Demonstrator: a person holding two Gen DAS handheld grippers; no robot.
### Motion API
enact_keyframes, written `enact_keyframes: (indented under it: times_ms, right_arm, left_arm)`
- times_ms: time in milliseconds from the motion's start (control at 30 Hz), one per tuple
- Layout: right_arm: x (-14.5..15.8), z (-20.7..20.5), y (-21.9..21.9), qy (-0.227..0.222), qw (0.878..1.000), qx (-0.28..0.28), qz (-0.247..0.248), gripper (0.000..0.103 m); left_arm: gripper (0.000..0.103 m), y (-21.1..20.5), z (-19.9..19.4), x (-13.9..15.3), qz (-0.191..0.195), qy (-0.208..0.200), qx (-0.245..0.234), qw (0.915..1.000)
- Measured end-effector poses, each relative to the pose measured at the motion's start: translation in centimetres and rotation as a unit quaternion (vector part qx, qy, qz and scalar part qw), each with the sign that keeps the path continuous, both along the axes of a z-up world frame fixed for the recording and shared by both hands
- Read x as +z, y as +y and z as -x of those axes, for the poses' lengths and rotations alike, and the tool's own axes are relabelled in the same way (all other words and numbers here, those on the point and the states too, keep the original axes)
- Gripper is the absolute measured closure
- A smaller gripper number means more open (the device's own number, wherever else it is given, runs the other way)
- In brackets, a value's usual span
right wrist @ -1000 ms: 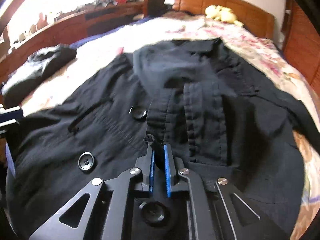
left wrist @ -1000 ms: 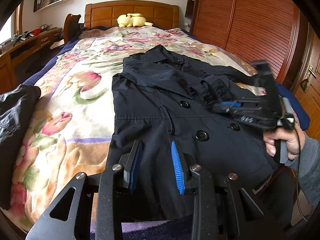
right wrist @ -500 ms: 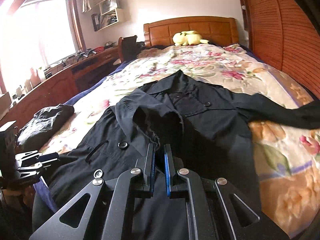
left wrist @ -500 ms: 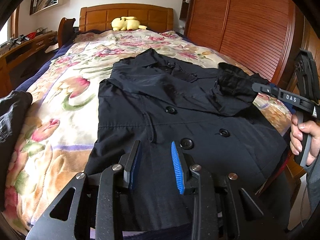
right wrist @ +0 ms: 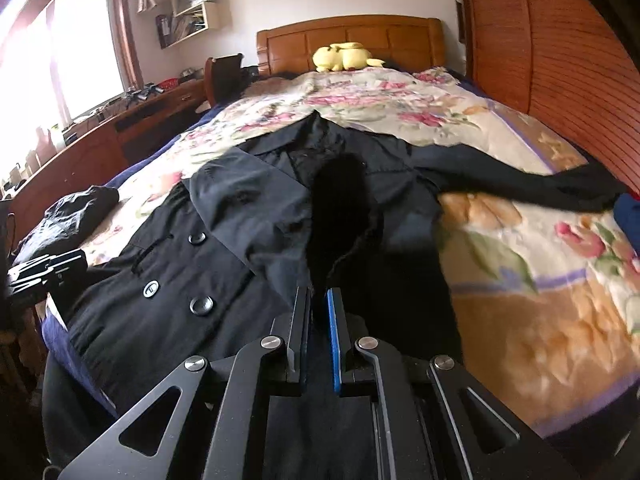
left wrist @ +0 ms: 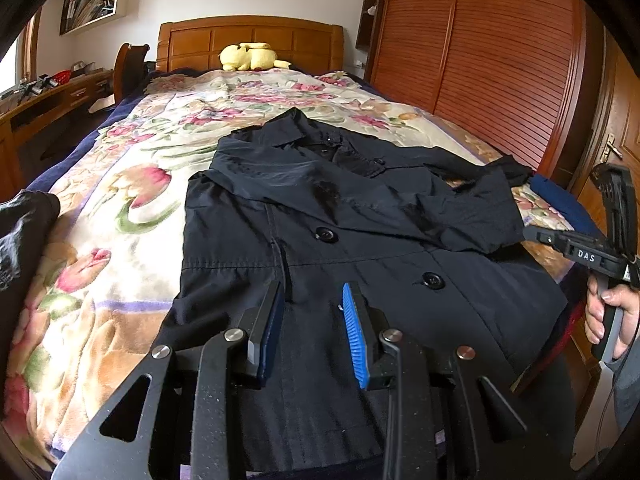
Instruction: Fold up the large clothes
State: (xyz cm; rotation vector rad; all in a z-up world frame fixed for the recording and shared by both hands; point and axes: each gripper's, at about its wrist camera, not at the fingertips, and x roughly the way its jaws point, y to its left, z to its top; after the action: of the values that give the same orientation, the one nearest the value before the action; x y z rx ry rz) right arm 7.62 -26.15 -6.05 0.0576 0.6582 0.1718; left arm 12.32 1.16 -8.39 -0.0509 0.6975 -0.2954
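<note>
Sleeve [right wrist: 340, 216] of coat [left wrist: 320, 220] is pinched by right tongs [right wrist: 319, 300]; left tongs [left wrist: 314, 300] are held spread above coat.

We see the black coat [left wrist: 332, 240] spread front-up on the floral bed [left wrist: 132, 184], collar toward the headboard, one sleeve folded across its chest. Left claw [left wrist: 314, 320] hovers over the hem, jaws apart, empty. Right claw [left wrist: 576, 248] at the frame's right edge, in a hand [left wrist: 608, 316]. Yellow plush toy [left wrist: 250, 56] by the headboard.
</note>
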Motion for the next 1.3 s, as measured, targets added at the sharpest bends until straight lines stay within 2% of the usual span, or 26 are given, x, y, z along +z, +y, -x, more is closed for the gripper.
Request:
enact_keyframes:
  times_ms: [100,267,433,533,567,600,700,967,1167,1300]
  right_arm:
    - [0.2,0.9,-1.4,0.009,1.000,-0.002,-0.016,0.095]
    - [1.2,2.1,-2.3,-0.003,1.000,-0.006,-0.009,0.095]
    - [0.9,2.1,-2.8,-0.011,1.000,-0.004,0.000,0.093]
    - [0.7,1.9,-3.6,-0.016,1.000,-0.007,0.000,0.075]
    - [0.7,1.7,-3.9,-0.018,1.000,-0.009,0.002,0.064]
    - [0.7,1.6,-4.3,-0.020,1.000,-0.010,0.005,0.058]
    - [0.9,0.9,-5.5,-0.019,0.999,-0.019,0.020,0.050]
    - [1.3,-3.6,-11.6,-0.005,0.997,-0.071,0.033,0.048]
    - [0.4,-8.7,-14.9,0.017,0.989,-0.103,0.107,0.048]
    - [-0.4,-12.6,-16.8,0.044,0.983,-0.123,0.126,0.047]
  left_arm:
    - [0.072,-0.6,-0.2,0.0,-0.001,0.000,-0.005,1.0000]
    - [0.072,-2.1,-0.8,0.2,-0.009,0.000,-0.018,0.9998]
    - [0.072,-3.7,-1.7,0.5,-0.022,0.001,-0.026,0.9994]
    - [0.072,-4.6,-2.4,0.5,-0.028,0.002,-0.032,0.9991]
    - [0.072,-4.9,-2.5,0.5,-0.029,0.002,-0.036,0.9989]
    - [0.072,-5.1,-2.7,0.4,-0.030,0.002,-0.038,0.9988]
    - [0.072,-5.7,-3.1,0.3,-0.031,0.004,-0.044,0.9985]
    - [0.072,-7.2,-5.1,0.0,-0.038,0.008,-0.057,0.9976]
    - [0.072,-7.6,-6.1,-0.5,-0.039,0.011,-0.059,0.9975]
    - [0.072,-7.5,-6.6,-0.8,-0.039,0.016,-0.055,0.9976]
